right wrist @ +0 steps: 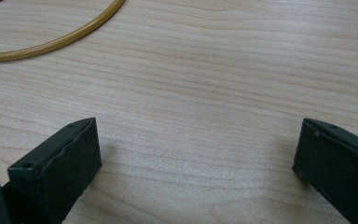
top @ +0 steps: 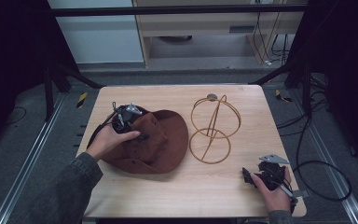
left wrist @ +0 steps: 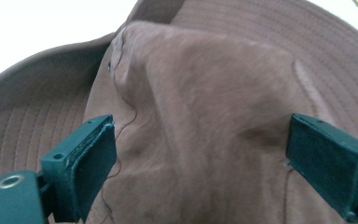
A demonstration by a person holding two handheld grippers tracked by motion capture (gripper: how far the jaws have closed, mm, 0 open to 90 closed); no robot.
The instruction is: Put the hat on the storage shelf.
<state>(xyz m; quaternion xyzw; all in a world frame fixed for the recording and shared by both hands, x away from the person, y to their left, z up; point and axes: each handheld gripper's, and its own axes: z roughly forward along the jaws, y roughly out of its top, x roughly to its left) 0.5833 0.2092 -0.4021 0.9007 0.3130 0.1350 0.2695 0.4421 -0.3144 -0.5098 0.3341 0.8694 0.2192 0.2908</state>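
Left gripper spread wide over brown hat, not gripped yet; right gripper wide, idle; wire stand still bare

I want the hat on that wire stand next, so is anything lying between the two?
Nothing visible does. The brown hat lies just left of the gold wire stand, with bare table around them. The left gripper is open over the crown; the right gripper rests apart.

The left hand-held gripper and the hand cover part of the brown suede wide-brimmed hat; the golden wire ring runs off the right gripper view's top edge.
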